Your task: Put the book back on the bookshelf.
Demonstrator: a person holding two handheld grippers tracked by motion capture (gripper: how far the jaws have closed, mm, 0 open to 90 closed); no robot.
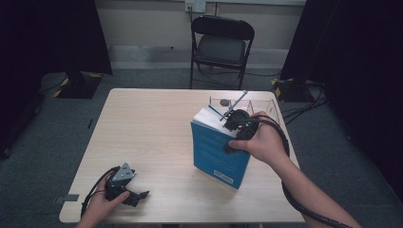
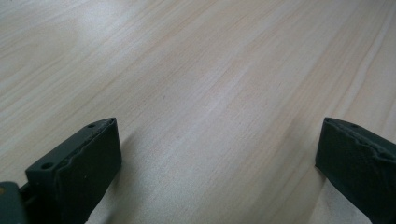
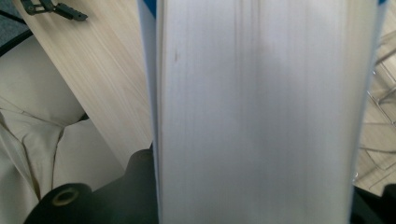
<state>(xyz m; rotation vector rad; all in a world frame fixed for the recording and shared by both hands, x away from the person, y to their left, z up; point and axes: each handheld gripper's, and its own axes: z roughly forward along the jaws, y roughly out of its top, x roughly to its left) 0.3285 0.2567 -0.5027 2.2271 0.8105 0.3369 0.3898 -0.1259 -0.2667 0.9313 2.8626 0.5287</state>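
Blue book [image 1: 218, 151] clamped upright in right tool [image 1: 236, 124], clear rack [image 1: 266, 105] behind (contents unclear), left tool [image 1: 124, 186] wide.

Book [image 1: 219, 152] upright on tabletop [image 1: 152, 128], right of centre. Clear rack [image 1: 259, 105] just behind book, far right. Left gripper [image 1: 124, 186] near-left corner. Chair [image 1: 221, 45] beyond far edge.

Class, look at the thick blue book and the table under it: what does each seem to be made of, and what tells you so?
Thick blue book: smooth, probably card cover; matte white paper page block, fine page lines. Pale table: wood or wood-look laminate, matte, streaky grain.
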